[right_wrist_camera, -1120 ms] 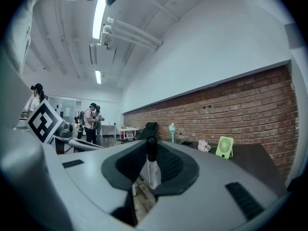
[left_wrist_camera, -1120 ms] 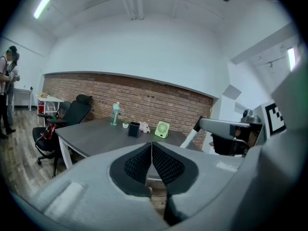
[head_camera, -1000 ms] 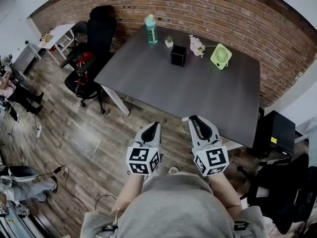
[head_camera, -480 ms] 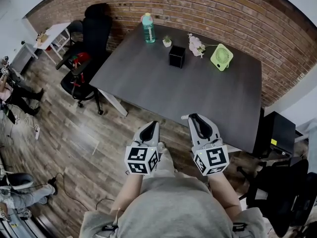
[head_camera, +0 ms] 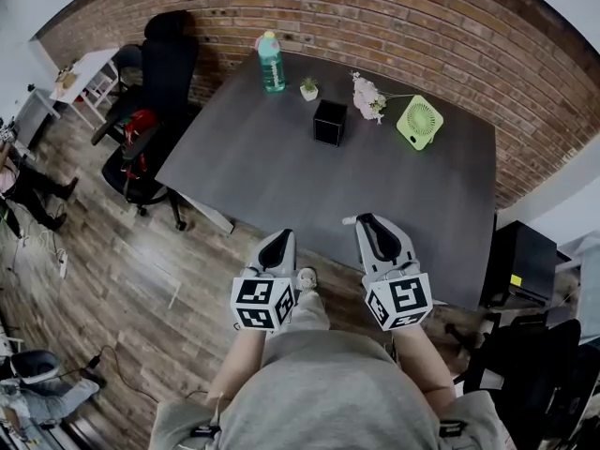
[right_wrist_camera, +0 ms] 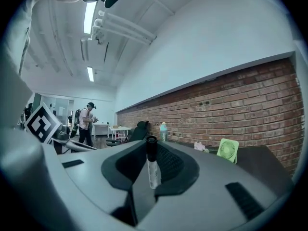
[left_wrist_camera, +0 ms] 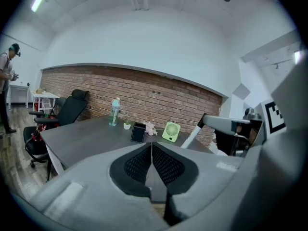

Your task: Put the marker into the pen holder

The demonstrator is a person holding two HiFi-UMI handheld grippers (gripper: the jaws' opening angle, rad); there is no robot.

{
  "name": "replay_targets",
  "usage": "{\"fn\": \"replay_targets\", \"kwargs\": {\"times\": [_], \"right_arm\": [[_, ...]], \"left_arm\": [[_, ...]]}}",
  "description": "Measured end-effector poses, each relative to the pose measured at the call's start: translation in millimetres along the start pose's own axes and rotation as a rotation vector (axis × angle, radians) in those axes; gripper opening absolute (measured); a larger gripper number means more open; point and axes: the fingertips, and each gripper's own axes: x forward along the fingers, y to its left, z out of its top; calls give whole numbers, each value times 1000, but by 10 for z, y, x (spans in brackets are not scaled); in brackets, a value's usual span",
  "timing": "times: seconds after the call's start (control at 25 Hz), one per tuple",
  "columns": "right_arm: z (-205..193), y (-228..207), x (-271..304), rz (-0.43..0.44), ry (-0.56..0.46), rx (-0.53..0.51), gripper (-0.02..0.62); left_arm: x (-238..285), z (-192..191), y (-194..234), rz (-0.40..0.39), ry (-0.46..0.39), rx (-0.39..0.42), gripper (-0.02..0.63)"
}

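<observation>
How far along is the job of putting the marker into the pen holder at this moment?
Done: the marker is picked up, and the right tool is shut on it. In hand: carrying it, with the right tool at the near edge of the table. Left: reach the black pen holder on the far side and drop the marker in. The left tool is shut and empty.

Bright, even indoor light; ceiling tubes [right_wrist_camera: 90, 17] glare a bit. Strong fisheye warp, black vignetted corners. Near foreground possibly soft.
</observation>
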Motion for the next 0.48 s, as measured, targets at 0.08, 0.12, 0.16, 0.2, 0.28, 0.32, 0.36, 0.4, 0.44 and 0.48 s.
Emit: {"fn": "replay_targets", "kwargs": {"times": [0.08,0.12,0.16,0.2,0.28,0.32,0.36,0.4,0.44,0.48], "right_arm": [[21,-70,174,-3,2,-5,66],[38,-105,263,-4,3,-9,66],[56,-144,352,-5,2,-12,66],[75,-189,441,-8,2,-15,66],[108,-277,620,-16,3,-17,66],[119,-314,709,-19,5,-19,66],[129,-346,799,-22,8,-19,66],[137,-376,890,-24,10,-20,66],[145,-406,981,-27,12,-19,66],[155,-436,1071,-30,13,-19,66]], "left_arm": [[150,65,97,-2,3,0,21],[225,100,146,-3,5,1,21],[300,136,194,-4,6,3,21],[375,174,241,-4,7,5,21],[520,256,332,-7,10,6,21],[589,297,378,-9,12,6,21],[656,337,425,-12,14,7,21],[724,374,473,-15,16,8,21],[795,409,523,-17,18,10,21],[865,443,571,-20,20,11,21]]}}
